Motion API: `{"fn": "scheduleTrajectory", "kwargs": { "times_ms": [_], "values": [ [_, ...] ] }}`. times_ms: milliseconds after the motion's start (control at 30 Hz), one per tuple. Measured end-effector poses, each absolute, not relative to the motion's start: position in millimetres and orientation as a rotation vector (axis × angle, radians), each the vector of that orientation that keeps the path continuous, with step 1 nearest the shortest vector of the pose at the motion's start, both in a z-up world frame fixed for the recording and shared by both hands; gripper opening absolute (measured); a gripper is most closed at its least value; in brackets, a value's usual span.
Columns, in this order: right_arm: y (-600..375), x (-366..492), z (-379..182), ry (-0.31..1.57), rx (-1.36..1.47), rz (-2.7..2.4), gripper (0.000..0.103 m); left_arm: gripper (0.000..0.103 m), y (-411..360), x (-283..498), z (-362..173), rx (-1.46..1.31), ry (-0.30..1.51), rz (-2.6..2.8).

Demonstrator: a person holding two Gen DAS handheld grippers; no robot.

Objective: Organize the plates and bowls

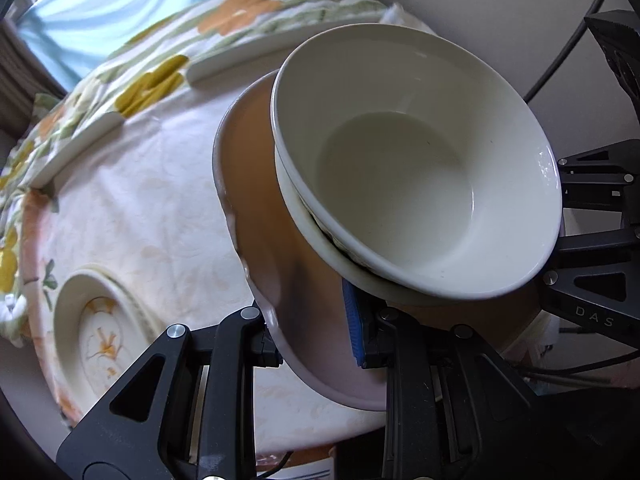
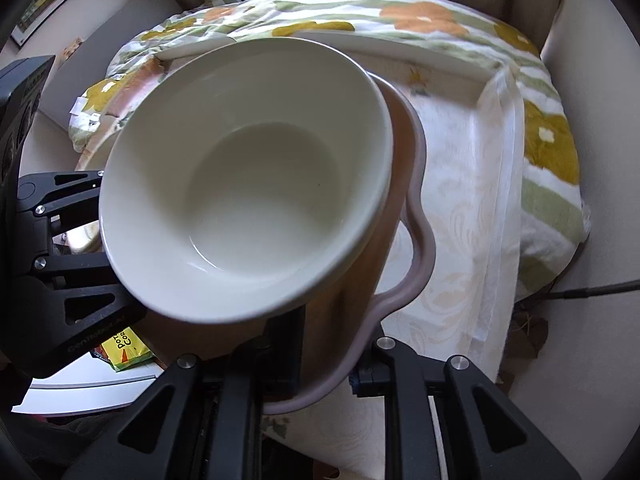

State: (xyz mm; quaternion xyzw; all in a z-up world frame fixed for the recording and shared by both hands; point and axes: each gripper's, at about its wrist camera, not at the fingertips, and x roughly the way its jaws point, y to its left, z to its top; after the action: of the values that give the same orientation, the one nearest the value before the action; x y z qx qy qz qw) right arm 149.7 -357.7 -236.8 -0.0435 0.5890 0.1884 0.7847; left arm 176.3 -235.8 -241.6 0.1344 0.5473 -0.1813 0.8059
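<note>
A pink wavy-rimmed plate (image 1: 256, 208) carries two nested white bowls (image 1: 400, 184); the lower bowl (image 1: 298, 216) shows only as a rim. My left gripper (image 1: 316, 340) is shut on the plate's near rim, blue pad on top. In the right wrist view, my right gripper (image 2: 326, 368) is shut on the opposite rim of the pink plate (image 2: 418, 200), with the top bowl (image 2: 248, 184) filling the middle. Each gripper's black body shows in the other's view, the right gripper (image 1: 580, 240) and the left gripper (image 2: 72, 240), with fingertips hidden behind the bowls. The plate appears held just above the table.
A cream tablecloth (image 1: 152, 208) covers the round table. An oval dish with an orange flower pattern (image 1: 96, 340) sits at its near left. White rectangular dish rims (image 1: 256, 52) lie at the back against a floral blanket (image 2: 552, 152). A yellow packet (image 2: 124, 348) lies below. Cables (image 1: 560, 56) hang right.
</note>
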Motion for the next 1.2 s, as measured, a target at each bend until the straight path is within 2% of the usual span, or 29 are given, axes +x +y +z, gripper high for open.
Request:
{"fn": "scheduleTrajectory", "kwargs": {
  "times_ms": [200, 433, 800, 1200],
  "values": [
    [-320, 146, -193, 1.215, -0.155, 0.437, 0.016, 0.02, -186, 169, -200, 0.263, 1.115, -0.355],
    [-238, 148, -178, 1.183, -0.169, 0.458, 0.016, 0.02, -104, 167, -180, 0.274, 1.096, -0.331],
    [-127, 144, -214, 1.253, -0.111, 0.472, 0.016, 0.02, 7, 167, -219, 0.294, 1.174, -0.33],
    [-95, 145, -252, 1.303, -0.113, 0.411, 0.016, 0.02, 31, 181, -264, 0.314, 1.234, -0.386]
  ]
}}
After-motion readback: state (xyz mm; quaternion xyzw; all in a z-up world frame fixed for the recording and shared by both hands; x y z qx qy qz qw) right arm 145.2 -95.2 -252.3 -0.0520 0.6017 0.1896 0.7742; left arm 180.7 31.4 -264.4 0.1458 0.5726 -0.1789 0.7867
